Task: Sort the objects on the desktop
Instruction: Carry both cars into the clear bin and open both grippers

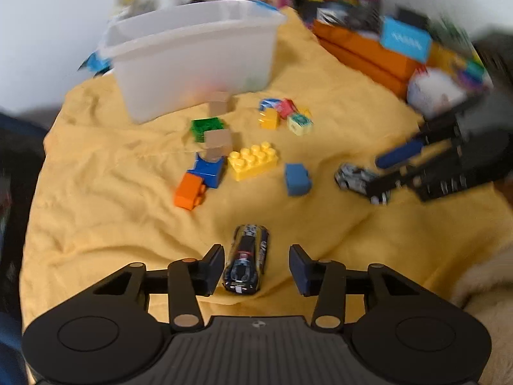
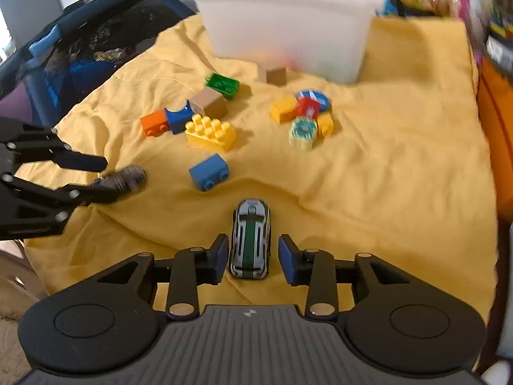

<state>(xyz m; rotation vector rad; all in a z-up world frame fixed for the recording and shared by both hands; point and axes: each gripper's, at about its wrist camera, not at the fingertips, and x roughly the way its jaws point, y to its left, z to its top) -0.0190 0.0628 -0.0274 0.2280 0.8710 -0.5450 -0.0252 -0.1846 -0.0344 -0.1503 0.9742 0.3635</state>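
**Toy cars lie lengthwise between parted jaws**

Dark die-cast toy car (image 1: 246, 259) lies on the yellow cloth (image 1: 112, 192), long axis running away from the camera, inside the left hand-held gripper (image 1: 256, 269), whose jaws stand apart without pressing it. Silver green-striped toy car (image 2: 251, 239) lies likewise inside the right hand-held gripper (image 2: 253, 256), jaws apart. Beyond: scattered plastic building blocks (image 2: 210, 131), then a translucent white plastic bin (image 2: 288, 29).

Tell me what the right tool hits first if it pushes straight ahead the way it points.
Most likely the silver toy car with the green stripe, lying on the yellow cloth between the right tool's open fingers; beyond it, probably the cloth.
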